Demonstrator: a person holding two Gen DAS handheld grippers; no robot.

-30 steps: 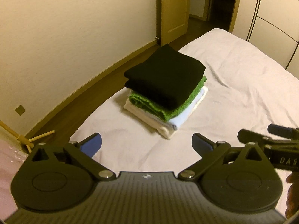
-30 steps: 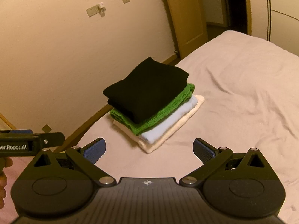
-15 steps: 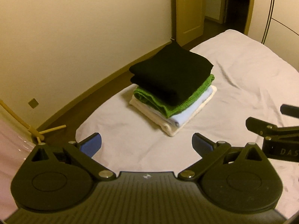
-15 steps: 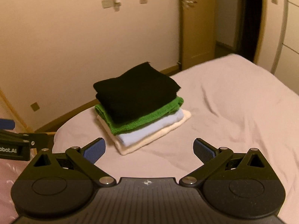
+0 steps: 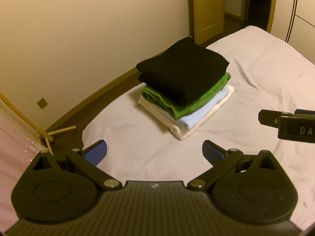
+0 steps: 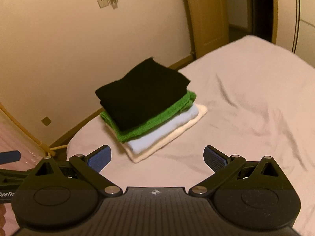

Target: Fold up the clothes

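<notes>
While both tools hang above the bed (image 5: 265, 74), holding nothing. Left gripper (image 5: 154, 152): blue-padded fingers (image 5: 97, 153) spread wide, bare sheet between them, well short of the clothes. Right gripper (image 6: 156, 157): likewise splayed apart, pads (image 6: 213, 158) clear of any cloth, sheet only in the gap.

Ahead of both, near the bed's corner closest to the wall (image 5: 78, 29): a neat stack of four folded pieces. On top a black garment (image 5: 183, 72), folded square. Under it a green knitted piece (image 5: 187, 106), its edge showing along the front and right side. Beneath that a pale blue piece (image 5: 204, 112), and at the bottom a cream one (image 5: 181, 132), touching the sheet and jutting out a little past the rest. Stack aligned, slightly stepped toward the near corner. Sheet lightly creased to the right of the stack.

At the right edge of the left wrist view, the tip of the other tool, lettered. At the lower left of the right wrist view, part of the left tool, beside a bit of a hand (image 6: 3, 213). Beyond the bed: a closed wooden door (image 6: 206, 13), wall switches (image 6: 107, 1), a wooden rack leg (image 5: 45, 133) on the dark floor.
</notes>
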